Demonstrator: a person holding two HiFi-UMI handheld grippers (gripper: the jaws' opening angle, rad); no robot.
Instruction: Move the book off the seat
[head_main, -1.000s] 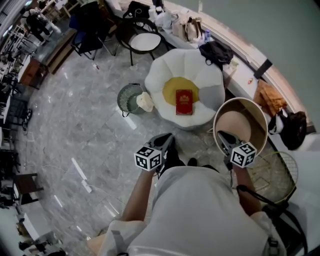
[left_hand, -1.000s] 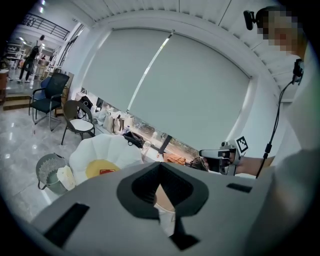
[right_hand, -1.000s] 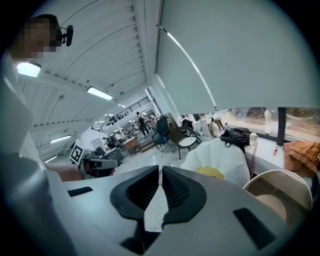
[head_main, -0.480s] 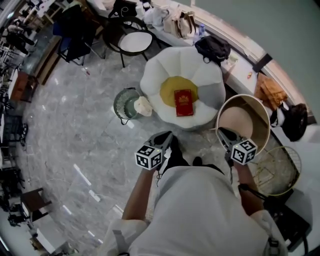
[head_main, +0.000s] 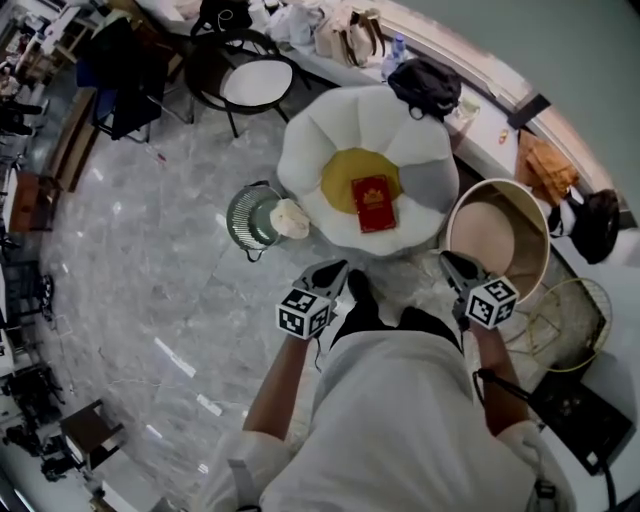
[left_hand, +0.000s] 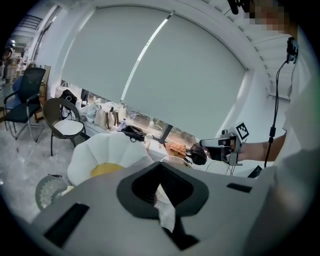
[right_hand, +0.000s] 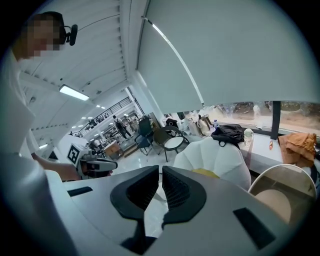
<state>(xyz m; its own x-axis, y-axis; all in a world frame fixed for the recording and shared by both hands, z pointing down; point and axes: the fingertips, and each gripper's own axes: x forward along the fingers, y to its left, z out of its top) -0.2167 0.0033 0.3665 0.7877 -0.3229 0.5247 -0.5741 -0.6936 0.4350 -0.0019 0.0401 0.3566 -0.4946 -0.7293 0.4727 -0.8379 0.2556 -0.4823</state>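
A red book lies flat on the yellow centre of a white flower-shaped seat. The seat also shows in the left gripper view and in the right gripper view. My left gripper is held close to my body, short of the seat's near edge, shut and empty. On the other side, my right gripper hangs near a round tub, its jaws closed to a thin slit with nothing between them. Neither gripper touches the book.
A round beige tub stands right of the seat. A green wire basket with a cream cloth is at the seat's left. A black chair stands behind, bags lie on the window ledge, and a wire basket stands at the right.
The head view has shifted slightly, and the seat and tub sit a bit higher and further right. Both grippers stay shut near my body, short of the seat.
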